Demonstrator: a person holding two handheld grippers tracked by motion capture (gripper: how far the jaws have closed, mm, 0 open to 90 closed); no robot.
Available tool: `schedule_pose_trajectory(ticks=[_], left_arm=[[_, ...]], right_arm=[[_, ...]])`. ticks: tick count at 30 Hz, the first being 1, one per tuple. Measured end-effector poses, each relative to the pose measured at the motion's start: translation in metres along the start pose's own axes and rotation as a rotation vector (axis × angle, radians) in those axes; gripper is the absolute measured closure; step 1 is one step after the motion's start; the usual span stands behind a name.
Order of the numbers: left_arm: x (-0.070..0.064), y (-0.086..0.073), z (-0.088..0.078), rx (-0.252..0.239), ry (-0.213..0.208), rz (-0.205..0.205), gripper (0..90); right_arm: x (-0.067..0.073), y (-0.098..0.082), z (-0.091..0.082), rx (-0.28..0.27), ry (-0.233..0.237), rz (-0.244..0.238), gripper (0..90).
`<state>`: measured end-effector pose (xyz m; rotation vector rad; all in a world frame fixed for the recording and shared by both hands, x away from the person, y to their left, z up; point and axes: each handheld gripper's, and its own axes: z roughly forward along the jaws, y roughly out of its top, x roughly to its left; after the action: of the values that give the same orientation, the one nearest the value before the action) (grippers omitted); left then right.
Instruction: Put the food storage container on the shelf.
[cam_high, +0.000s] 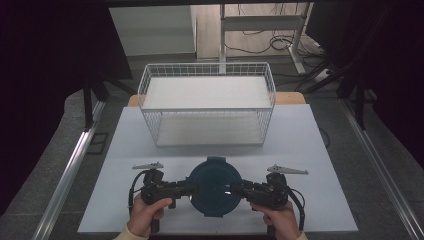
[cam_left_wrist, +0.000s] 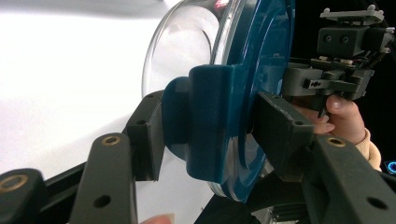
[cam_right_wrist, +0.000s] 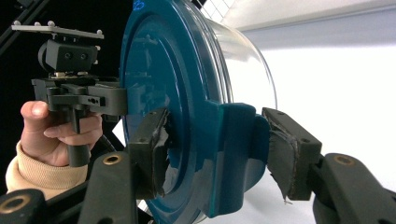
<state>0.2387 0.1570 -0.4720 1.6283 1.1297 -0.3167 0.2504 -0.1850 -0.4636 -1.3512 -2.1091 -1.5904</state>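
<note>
A round glass container (cam_high: 215, 186) with a dark blue lid sits between my two grippers near the table's front edge, lid facing up. My left gripper (cam_high: 192, 188) grips it from the left and my right gripper (cam_high: 238, 189) from the right. In the left gripper view the left gripper (cam_left_wrist: 212, 135) is shut on a blue side clip (cam_left_wrist: 210, 116) of the lid (cam_left_wrist: 266, 56), with the clear bowl (cam_left_wrist: 187, 42) beyond. In the right gripper view the right gripper (cam_right_wrist: 222, 154) clamps the opposite clip (cam_right_wrist: 233, 149), its pads pressing on both sides.
A white two-tier wire basket (cam_high: 207, 102) stands at the back middle of the pale table top (cam_high: 305, 145), a short way beyond the container. Metal rails run along both table sides. A desk frame and cables lie on the floor behind.
</note>
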Motion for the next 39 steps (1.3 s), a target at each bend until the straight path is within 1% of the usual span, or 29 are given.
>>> schedule_pose_trajectory(ticks=[2,3,5,6,7,9,10,11,12,15,16,18,19,20,21,23,24,26,28,29,30,32,34,35,37,39], left_arm=[[-0.002,0.004,-0.001,-0.005,0.003,0.009,45.8],[-0.005,0.008,-0.001,-0.013,0.006,0.016,45.5],[-0.007,0.011,-0.002,-0.016,0.007,0.022,45.5],[-0.009,0.014,-0.002,-0.021,0.01,0.029,45.5],[-0.01,0.017,-0.003,-0.025,0.011,0.035,45.5],[-0.013,0.024,-0.005,-0.034,0.011,0.049,45.5],[-0.016,0.031,-0.007,-0.039,0.01,0.061,45.5],[-0.016,0.031,-0.007,-0.039,0.01,0.061,45.6],[-0.016,0.035,-0.008,-0.042,0.007,0.066,45.6],[-0.019,0.046,-0.011,-0.049,-0.002,0.072,45.7],[-0.021,0.052,-0.013,-0.056,-0.003,0.078,45.7],[-0.024,0.058,-0.017,-0.06,-0.003,0.092,45.6],[-0.024,0.058,-0.017,-0.06,-0.003,0.092,45.7],[-0.026,0.062,-0.02,-0.065,-0.005,0.095,45.6],[-0.026,0.062,-0.02,-0.065,-0.005,0.095,45.6],[-0.027,0.067,-0.023,-0.073,-0.007,0.095,45.6],[-0.028,0.069,-0.024,-0.076,-0.009,0.093,45.6],[-0.029,0.074,-0.027,-0.08,-0.012,0.098,45.5],[-0.029,0.079,-0.028,-0.084,-0.013,0.094,45.5],[-0.03,0.084,-0.03,-0.085,-0.012,0.098,45.5],[-0.03,0.084,-0.03,-0.085,-0.012,0.098,45.5],[-0.031,0.09,-0.033,-0.09,-0.009,0.103,45.5],[-0.035,0.099,-0.037,-0.095,-0.003,0.118,45.5],[-0.035,0.099,-0.037,-0.095,-0.003,0.118,45.5],[-0.037,0.104,-0.04,-0.1,-0.001,0.125,45.5],[-0.038,0.11,-0.043,-0.107,-0.002,0.13,45.5]], right_arm=[[0.002,0.004,-0.001,-0.004,0.0,-0.006,43.6],[0.004,0.008,-0.003,-0.006,-0.002,-0.016,43.7],[0.004,0.011,-0.003,-0.01,-0.003,-0.02,43.7],[0.006,0.017,-0.005,-0.014,0.0,-0.03,43.7],[0.006,0.017,-0.005,-0.014,0.0,-0.03,43.7],[0.008,0.024,-0.007,-0.021,0.002,-0.042,43.7],[0.01,0.031,-0.008,-0.026,0.002,-0.059,43.7],[0.011,0.035,-0.008,-0.03,0.002,-0.065,43.7],[0.011,0.035,-0.008,-0.03,0.002,-0.065,43.7],[0.016,0.047,-0.01,-0.032,-0.003,-0.079,43.7],[0.019,0.054,-0.011,-0.039,-0.006,-0.088,43.7],[0.023,0.06,-0.011,-0.042,-0.006,-0.093,43.7],[0.025,0.063,-0.012,-0.042,-0.008,-0.096,43.7],[0.027,0.066,-0.012,-0.044,-0.008,-0.1,43.7],[0.027,0.066,-0.012,-0.044,-0.008,-0.1,43.7],[0.033,0.074,-0.013,-0.042,-0.012,-0.108,43.7],[0.033,0.074,-0.013,-0.042,-0.012,-0.108,43.7],[0.036,0.079,-0.012,-0.044,-0.014,-0.114,43.8],[0.039,0.085,-0.012,-0.041,-0.015,-0.118,43.7],[0.04,0.091,-0.011,-0.042,-0.016,-0.126,43.7],[0.04,0.091,-0.011,-0.042,-0.016,-0.126,43.7],[0.042,0.097,-0.011,-0.041,-0.013,-0.129,43.8],[0.044,0.107,-0.011,-0.044,-0.008,-0.141,43.8],[0.044,0.107,-0.011,-0.044,-0.008,-0.141,43.8],[0.047,0.117,-0.01,-0.049,0.0,-0.153,43.9],[0.049,0.12,-0.01,-0.052,0.0,-0.16,43.9]])
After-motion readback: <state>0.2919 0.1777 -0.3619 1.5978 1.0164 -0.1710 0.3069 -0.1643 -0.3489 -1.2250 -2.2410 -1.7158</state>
